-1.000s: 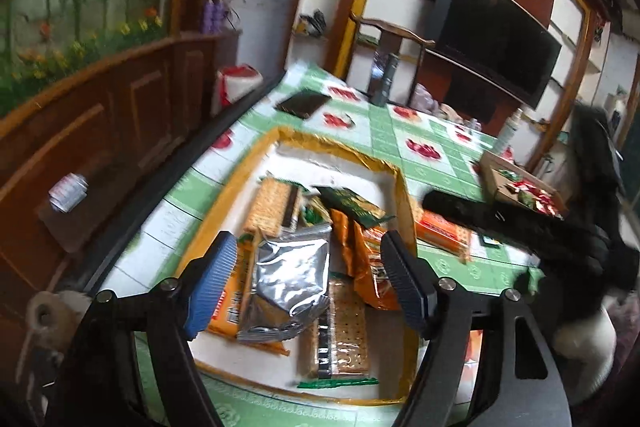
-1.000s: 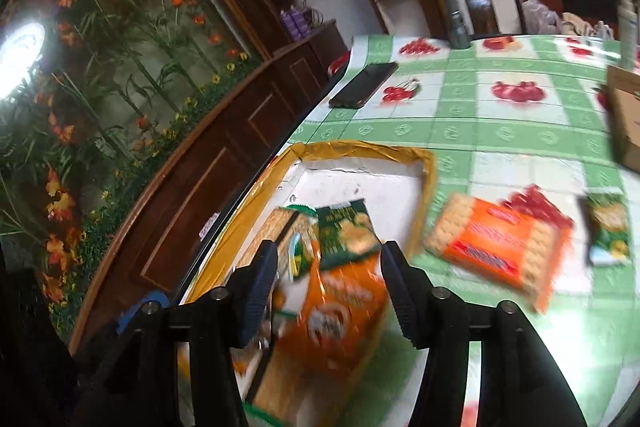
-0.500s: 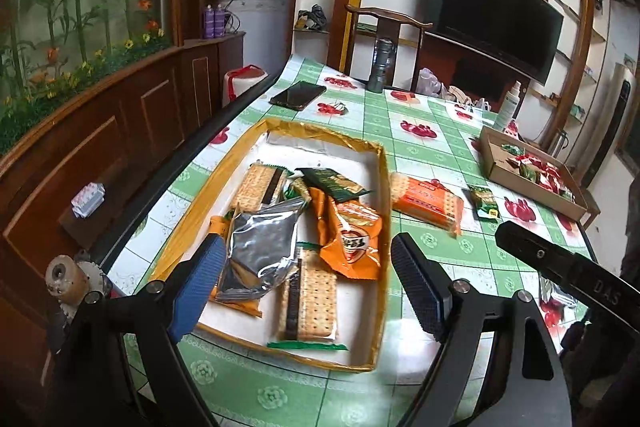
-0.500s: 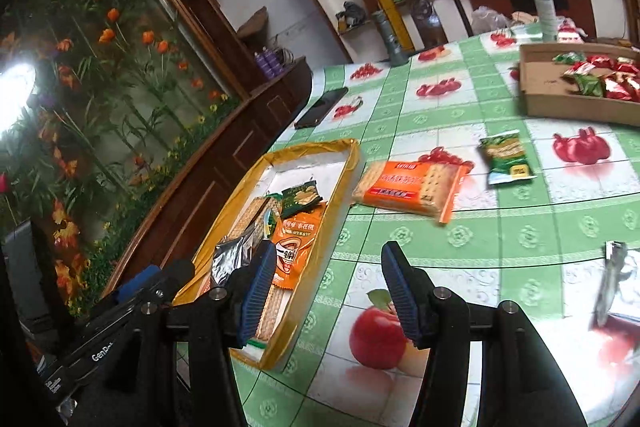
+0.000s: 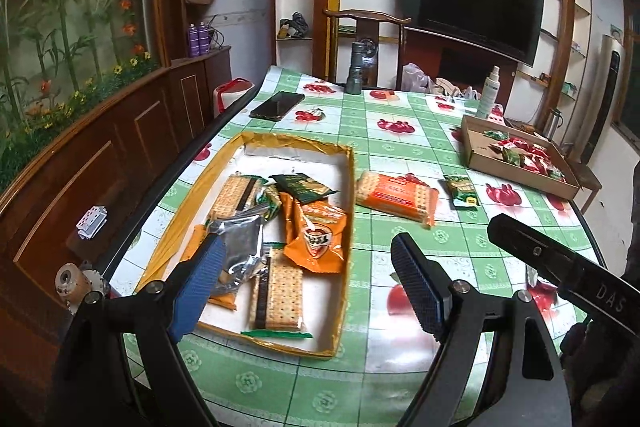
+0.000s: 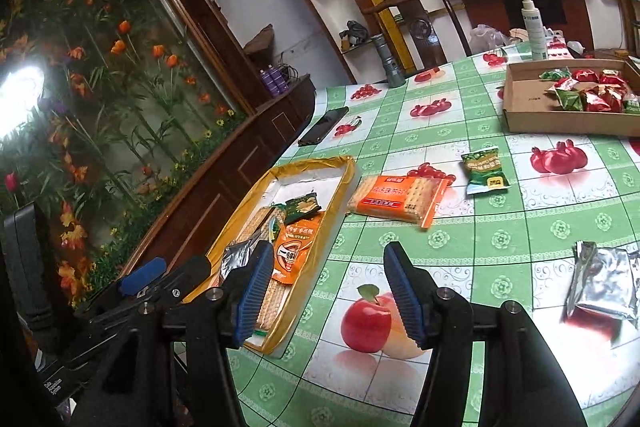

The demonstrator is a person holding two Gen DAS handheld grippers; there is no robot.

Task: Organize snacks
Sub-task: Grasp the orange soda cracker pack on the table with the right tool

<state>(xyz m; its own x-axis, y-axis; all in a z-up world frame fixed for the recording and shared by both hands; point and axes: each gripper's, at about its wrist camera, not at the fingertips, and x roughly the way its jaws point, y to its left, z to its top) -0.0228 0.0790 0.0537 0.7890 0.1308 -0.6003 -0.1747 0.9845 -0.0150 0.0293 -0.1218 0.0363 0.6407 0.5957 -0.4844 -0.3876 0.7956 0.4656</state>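
Both grippers are held above the table edge with nothing between their ribbed blue pads; the left gripper [image 5: 308, 283] is spread wide, and the right gripper [image 6: 328, 291] is parted too, its jaws having just been opening. Snacks are gathered in the yellow-rimmed tray [image 5: 349, 211], a shallow rectangle with a white floor; inside it are seen a glossy orange pouch [image 5: 318, 235], a crinkled silver foil bag [image 5: 236, 243] and clear-wrapped dimpled crackers [image 5: 280, 295]. Just right of the tray lies an orange cracker pack [image 5: 396, 197], flat and oblong; beyond that pack, a small green packet [image 5: 462, 190]. Well right of the tray, a brown cardboard box [image 5: 476, 147] holds red and green wrappers; a second silver foil bag [image 6: 604, 283] lies apart.
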